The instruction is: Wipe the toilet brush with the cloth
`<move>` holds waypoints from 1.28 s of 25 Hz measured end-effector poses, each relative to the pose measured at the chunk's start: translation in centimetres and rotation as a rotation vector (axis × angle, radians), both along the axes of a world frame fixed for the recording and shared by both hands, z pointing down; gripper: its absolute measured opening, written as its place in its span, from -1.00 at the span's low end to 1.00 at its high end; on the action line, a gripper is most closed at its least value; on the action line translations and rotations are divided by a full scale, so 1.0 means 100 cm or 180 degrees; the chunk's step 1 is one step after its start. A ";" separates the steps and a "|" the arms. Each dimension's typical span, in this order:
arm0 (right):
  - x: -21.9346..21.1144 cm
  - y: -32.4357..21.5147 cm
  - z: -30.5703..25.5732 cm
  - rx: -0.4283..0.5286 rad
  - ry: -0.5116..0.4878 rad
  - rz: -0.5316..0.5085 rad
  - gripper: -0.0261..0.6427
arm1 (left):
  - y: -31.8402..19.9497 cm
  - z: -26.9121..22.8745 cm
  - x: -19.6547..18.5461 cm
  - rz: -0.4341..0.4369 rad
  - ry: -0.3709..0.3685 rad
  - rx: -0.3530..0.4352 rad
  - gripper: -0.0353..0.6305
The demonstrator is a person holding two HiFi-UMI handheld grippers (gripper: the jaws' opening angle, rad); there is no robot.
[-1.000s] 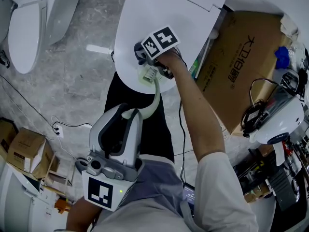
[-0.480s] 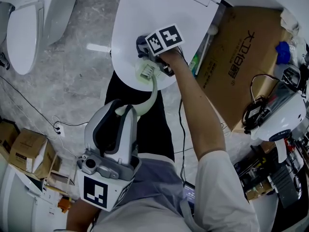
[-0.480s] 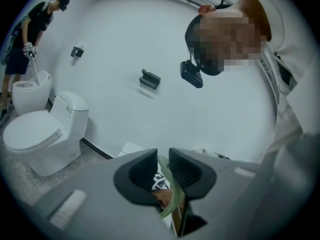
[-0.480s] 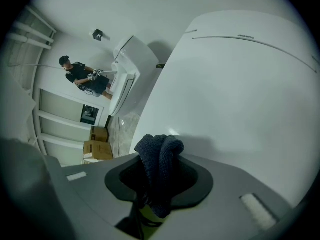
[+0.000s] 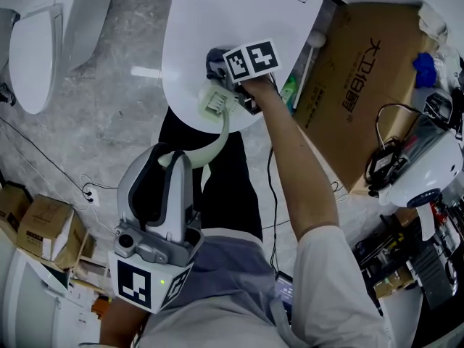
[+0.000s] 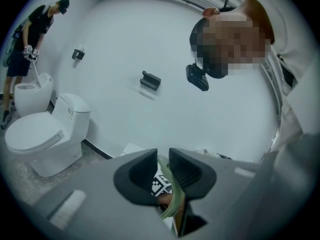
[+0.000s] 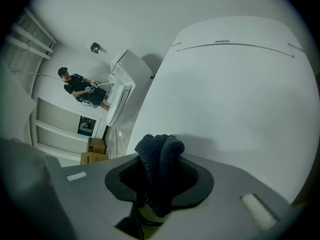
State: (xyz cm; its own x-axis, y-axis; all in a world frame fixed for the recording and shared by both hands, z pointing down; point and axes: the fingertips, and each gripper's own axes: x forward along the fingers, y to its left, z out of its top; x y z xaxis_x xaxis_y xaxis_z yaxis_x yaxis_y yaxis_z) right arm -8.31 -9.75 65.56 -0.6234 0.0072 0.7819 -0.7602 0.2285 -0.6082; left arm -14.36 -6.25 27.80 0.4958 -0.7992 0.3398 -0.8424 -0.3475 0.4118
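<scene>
Over the near edge of a closed white oval toilet lid [image 5: 239,13]: a bunched dark blue knitted cloth [image 5: 214,61] held right beside the head of a pale green plastic toilet brush [image 5: 215,101]. Clamped on that cloth, the jaws of the right gripper [image 7: 159,181], with the thick folds bulging out between them towards the lid's broad top. Gripped nearer the person than the lid, the brush's curved handle, pinched between the almost-closed jaws of the left gripper [image 6: 161,171], with only the width of the handle keeping them apart. Running from that grip up to the lid's near rim, the handle in a long bend, with the slotted head lying over the rim. To the right of the lid, a large brown cardboard box [image 5: 355,85] printed with dark lettering, lying flat on the floor. To the left of the lid, on grey marbled flooring, a second white toilet [image 5: 36,35]. Farther off on that same side, seen from both gripper views, a dark-clothed person [image 6: 25,44] bent over another toilet.
</scene>
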 end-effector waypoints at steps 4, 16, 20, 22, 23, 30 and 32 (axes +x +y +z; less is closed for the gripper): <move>0.006 0.002 0.000 0.0039 -0.0017 0.0196 -0.56 | 0.000 0.000 -0.001 -0.0017 -0.0041 0.0011 -0.89; 0.034 0.014 0.001 0.0131 -0.0034 0.0516 -0.57 | 0.002 -0.001 0.007 -0.0039 -0.0061 0.0045 -0.89; 0.036 0.021 0.000 0.0205 -0.0106 0.0451 -0.57 | 0.003 0.000 0.007 -0.0031 -0.0056 0.0034 -0.89; 0.038 0.023 0.000 0.0217 -0.0114 0.0435 -0.57 | 0.004 0.000 0.007 -0.0024 -0.0073 0.0036 -0.89; 0.039 0.024 0.001 0.0220 -0.0111 0.0434 -0.57 | 0.004 0.000 0.007 -0.0024 -0.0087 0.0041 -0.89; 0.048 0.028 0.001 0.0286 -0.0018 0.0454 -0.56 | 0.006 0.000 0.007 -0.0054 -0.0163 0.0087 -0.89; 0.050 0.030 0.001 0.0305 -0.0009 0.0481 -0.57 | 0.007 -0.001 0.006 -0.0054 -0.0180 0.0098 -0.89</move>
State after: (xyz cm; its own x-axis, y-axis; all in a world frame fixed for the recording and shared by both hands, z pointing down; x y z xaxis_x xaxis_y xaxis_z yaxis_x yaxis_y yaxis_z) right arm -3.29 -6.80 65.67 -0.6139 -0.1611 0.7727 -0.7886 0.1687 -0.5914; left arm -13.77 -5.58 27.75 0.4627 -0.8179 0.3419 -0.8699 -0.3447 0.3527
